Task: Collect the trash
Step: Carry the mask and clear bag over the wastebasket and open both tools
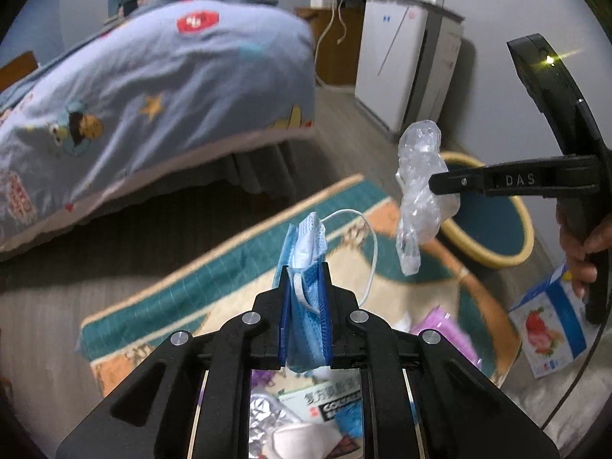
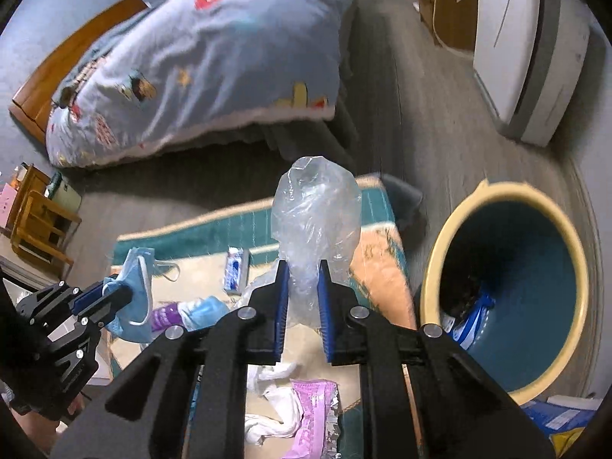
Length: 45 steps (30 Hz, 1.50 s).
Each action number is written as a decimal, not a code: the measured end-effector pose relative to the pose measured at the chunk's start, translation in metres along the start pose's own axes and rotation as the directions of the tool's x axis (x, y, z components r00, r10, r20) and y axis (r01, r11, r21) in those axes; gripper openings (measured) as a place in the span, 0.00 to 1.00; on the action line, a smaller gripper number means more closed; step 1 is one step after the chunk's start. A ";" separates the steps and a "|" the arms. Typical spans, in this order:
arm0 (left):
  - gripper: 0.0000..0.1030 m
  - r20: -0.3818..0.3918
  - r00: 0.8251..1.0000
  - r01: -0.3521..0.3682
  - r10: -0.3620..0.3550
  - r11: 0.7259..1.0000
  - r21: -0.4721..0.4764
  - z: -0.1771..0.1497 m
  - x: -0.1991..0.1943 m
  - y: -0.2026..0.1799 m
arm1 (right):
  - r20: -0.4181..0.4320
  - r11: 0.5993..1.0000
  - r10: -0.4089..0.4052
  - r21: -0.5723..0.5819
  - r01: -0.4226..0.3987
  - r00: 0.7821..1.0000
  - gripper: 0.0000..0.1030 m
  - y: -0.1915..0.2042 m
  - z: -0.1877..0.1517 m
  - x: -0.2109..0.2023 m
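My left gripper (image 1: 305, 267) is shut on a crumpled blue face mask (image 1: 306, 241), whose white ear loop dangles to the right; it shows in the right wrist view too, as the left gripper (image 2: 114, 287) holding the mask (image 2: 134, 267). A clear plastic bag (image 2: 315, 214) is pinched in my right gripper (image 2: 302, 264), lifted above the rug. In the left wrist view the right gripper (image 1: 432, 183) holds that bag (image 1: 419, 183) in front of the bin. The round bin (image 2: 451, 237) with yellow rim and teal inside stands at the right, some trash at its bottom.
A teal and orange rug (image 2: 378, 252) carries more litter: a purple wrapper (image 2: 310, 413), white tissue (image 2: 275, 390), a small blue-white packet (image 2: 235, 271), a medicine box (image 1: 329, 397). A strawberry carton (image 1: 550, 329) lies right. A bed with blue quilt (image 1: 160, 88) and a white appliance (image 1: 401, 57) stand behind.
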<state>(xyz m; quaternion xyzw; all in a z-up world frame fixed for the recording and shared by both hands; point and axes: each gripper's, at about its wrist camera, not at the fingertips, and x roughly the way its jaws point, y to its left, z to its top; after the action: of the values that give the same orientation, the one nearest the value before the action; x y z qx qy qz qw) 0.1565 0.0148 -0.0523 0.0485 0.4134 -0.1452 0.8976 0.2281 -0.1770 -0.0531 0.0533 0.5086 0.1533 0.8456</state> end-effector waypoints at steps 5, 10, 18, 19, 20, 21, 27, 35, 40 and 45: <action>0.14 0.060 0.998 0.005 -0.005 1.000 -0.005 0.012 -0.014 -0.017 | 0.083 1.000 0.012 0.001 -0.012 0.996 0.14 -0.001 0.002 -0.032; 0.14 0.096 0.995 0.012 -0.013 1.000 0.013 0.019 -0.019 -0.036 | 0.145 1.000 -0.003 -0.001 0.003 0.989 0.14 -0.015 -0.001 -0.061; 0.14 0.111 0.992 0.047 -0.051 0.998 0.037 0.034 -0.011 -0.074 | 0.202 0.998 -0.061 0.034 0.055 0.978 0.14 -0.056 -0.004 -0.087; 0.14 0.110 0.992 0.053 -0.058 0.998 0.041 0.035 -0.009 -0.079 | 0.201 0.997 -0.068 0.043 0.060 0.977 0.14 -0.061 -0.005 -0.088; 0.14 0.109 0.992 0.062 -0.066 0.997 0.047 0.037 -0.006 -0.085 | 0.201 0.996 -0.076 0.053 0.067 0.977 0.14 -0.068 -0.005 -0.089; 0.14 0.110 0.991 0.066 -0.072 0.996 0.052 0.039 -0.004 -0.091 | 0.201 0.995 -0.083 0.062 0.072 0.976 0.14 -0.074 -0.006 -0.090; 0.14 0.096 0.989 0.100 -0.108 0.991 0.086 0.045 0.010 -0.121 | 0.187 0.986 -0.124 0.129 0.101 0.975 0.14 -0.112 -0.014 -0.091; 0.14 0.060 0.989 0.126 -0.134 0.985 0.119 0.047 0.038 -0.160 | 0.150 0.960 -0.189 0.236 0.151 0.970 0.14 -0.163 -0.025 -0.087; 0.14 0.052 0.989 0.132 -0.140 0.981 0.140 0.047 0.055 -0.179 | 0.112 0.930 -0.236 0.312 0.191 0.965 0.14 -0.194 -0.034 -0.081; 0.14 0.049 0.985 0.158 -0.167 0.976 0.151 0.048 0.064 -0.190 | 0.075 0.904 -0.270 0.364 0.225 0.960 0.14 -0.216 -0.044 -0.078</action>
<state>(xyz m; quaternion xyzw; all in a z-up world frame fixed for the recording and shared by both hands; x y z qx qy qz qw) 0.1734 -0.1900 -0.0633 0.0761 0.3766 -0.2495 0.8889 0.1998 -0.4087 -0.0618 0.1482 0.4771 -0.0526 0.8647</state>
